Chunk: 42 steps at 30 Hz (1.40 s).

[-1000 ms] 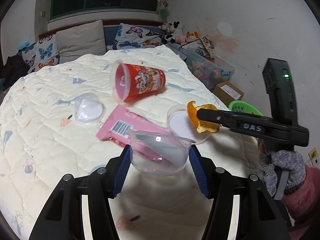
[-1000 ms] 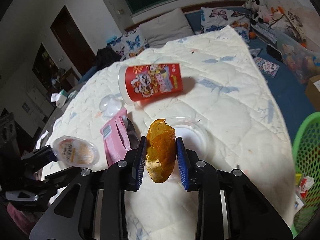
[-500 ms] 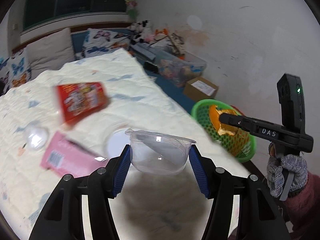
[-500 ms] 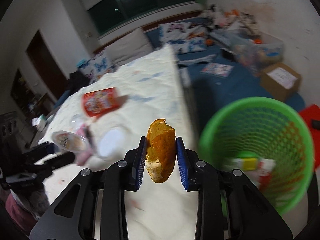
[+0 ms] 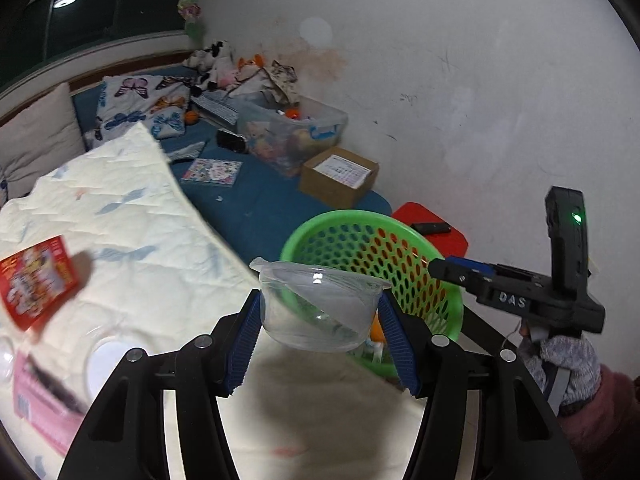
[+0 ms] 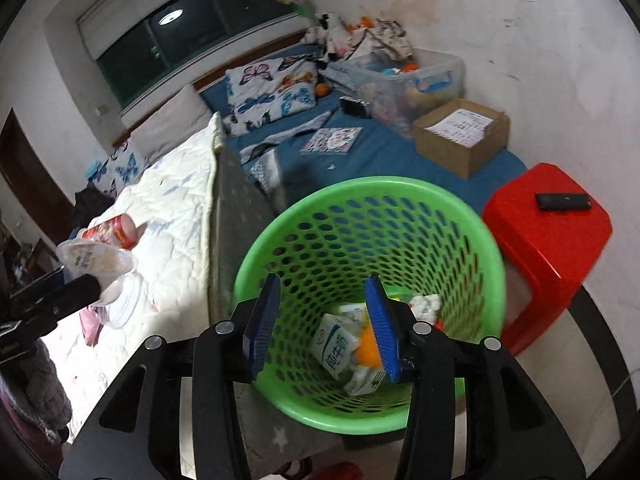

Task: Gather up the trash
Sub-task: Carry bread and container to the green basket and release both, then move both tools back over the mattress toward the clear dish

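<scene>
Cream quilt (image 5: 132,236) over a desk at left, edge dropping to a blue mat (image 6: 380,152). Green basket (image 6: 492,264) on the floor between quilt edge and red stool (image 6: 560,232), upright, just beside both. Black remote (image 6: 563,201) flat on the stool top. Brown box (image 6: 460,136) and clear bin (image 5: 296,132) farther back by the wall.

In the basket: milk carton (image 6: 335,347), orange peel (image 6: 366,350) touching it, white wad (image 6: 426,304) near the far wall.

On the quilt: red cup (image 5: 34,280) on its side, blurred; pink wrapper (image 5: 36,404) at the near edge; white lid (image 5: 108,364) just beside it.

Left tool (image 5: 320,334) clamped on a clear tub (image 5: 320,312), pads pressing both sides, tub upright with peeled film hanging inside, held in front of the basket rim.

Right tool (image 6: 322,318) above the basket mouth, pointing down into it, jaws opening, nothing between them. Gloved hand (image 5: 560,364) under it in the left wrist view.
</scene>
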Tool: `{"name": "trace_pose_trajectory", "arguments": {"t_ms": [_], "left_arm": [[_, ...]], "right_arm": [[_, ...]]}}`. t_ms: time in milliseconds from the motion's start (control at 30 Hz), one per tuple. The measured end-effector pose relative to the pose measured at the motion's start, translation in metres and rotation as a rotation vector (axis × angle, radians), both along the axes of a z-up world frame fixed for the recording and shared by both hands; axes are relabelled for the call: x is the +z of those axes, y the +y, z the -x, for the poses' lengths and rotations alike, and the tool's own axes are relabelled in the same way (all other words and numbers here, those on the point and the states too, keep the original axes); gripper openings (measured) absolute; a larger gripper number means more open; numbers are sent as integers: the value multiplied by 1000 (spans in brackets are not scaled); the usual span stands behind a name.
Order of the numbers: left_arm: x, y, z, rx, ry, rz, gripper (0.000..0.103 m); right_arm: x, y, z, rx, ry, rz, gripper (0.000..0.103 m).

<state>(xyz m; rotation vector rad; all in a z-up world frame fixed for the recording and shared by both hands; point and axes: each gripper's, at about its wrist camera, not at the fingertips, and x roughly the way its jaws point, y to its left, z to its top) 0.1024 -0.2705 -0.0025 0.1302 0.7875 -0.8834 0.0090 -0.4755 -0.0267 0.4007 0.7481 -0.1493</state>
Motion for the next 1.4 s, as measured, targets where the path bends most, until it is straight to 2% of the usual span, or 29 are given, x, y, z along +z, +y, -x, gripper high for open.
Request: {"name": "trace_pose_trajectory", "arguments": {"t_ms": [333,433,567,633,767,1033,1133,1400], "left_arm": [[-15,-57,-15,-31,46,-25,57],[-19,-66,-15,-42,51,-31,57],[-23,-76,-16,-53,60,-39,63],[-23,-77,-16,-54,65,-35,70],[-23,-73,-15,-49,63,-28,70],[-9,-19,-7,61,11,-26,70],[-6,8,-5,131,-17,-43,70],[-4,96,-11,362,-19,-29,70]], "right_arm": [[2,-16,29,-49,-25,-8,48],[3,-20,35,-65,-32,-12,55],[5,-23,41,-78,-37,-11,55],[5,-24,43,-82,-38,-12,55],[6,-24,43,-80,-39,-15,56],[11,-2,28,-12,-43,-17,58],[11,13,18,33,-43,-17,62],[12,70,-20,198,-24,9,70]]}}
